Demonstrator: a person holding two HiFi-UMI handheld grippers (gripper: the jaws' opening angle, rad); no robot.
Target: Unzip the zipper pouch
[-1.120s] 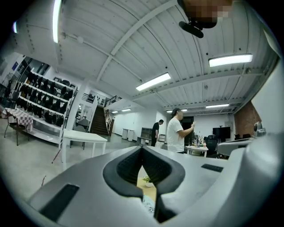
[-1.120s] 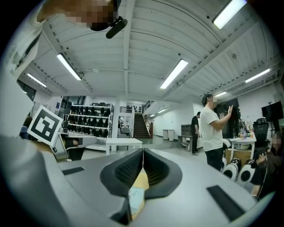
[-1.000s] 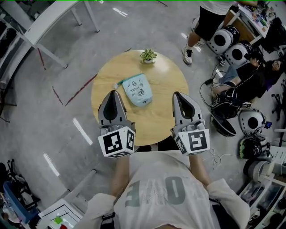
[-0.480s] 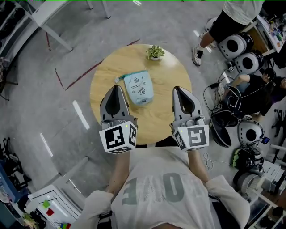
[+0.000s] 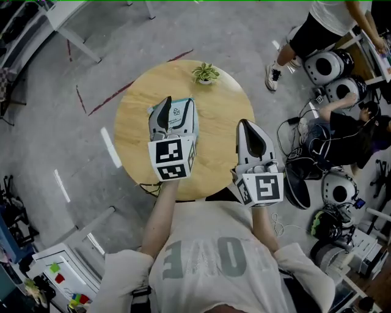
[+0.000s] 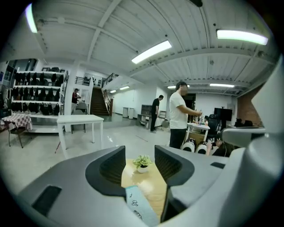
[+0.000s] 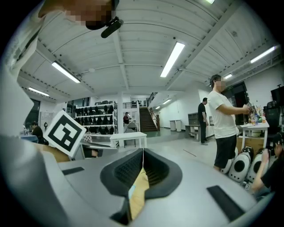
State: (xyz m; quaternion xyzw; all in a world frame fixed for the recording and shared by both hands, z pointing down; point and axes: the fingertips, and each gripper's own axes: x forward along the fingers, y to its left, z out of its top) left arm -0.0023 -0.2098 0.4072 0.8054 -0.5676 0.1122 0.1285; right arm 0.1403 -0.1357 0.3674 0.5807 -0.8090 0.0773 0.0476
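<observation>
A light blue zipper pouch (image 5: 184, 115) with small printed drawings lies flat on the round wooden table (image 5: 220, 137). My left gripper (image 5: 164, 101) hovers over the pouch's left side and hides part of it. Its jaws have just been opening and stand apart. In the left gripper view the pouch (image 6: 138, 206) shows low in the gap of the left gripper (image 6: 140, 153), and the pads are not pressing on it. My right gripper (image 5: 245, 124) is shut on nothing, over bare table to the right of the pouch. In the right gripper view, the right gripper (image 7: 143, 151) has its tips together.
A small potted plant (image 5: 204, 73) stands at the table's far edge, also straight ahead in the left gripper view as the plant (image 6: 142, 162). A person (image 5: 324, 24) stands beyond the table at the right, near white round devices (image 5: 324, 64) and floor cables. A white table (image 5: 67, 18) is at far left.
My left gripper has moved forward from the table's near edge to over the pouch, and its jaws have parted. The right gripper has shifted a little forward and stays shut.
</observation>
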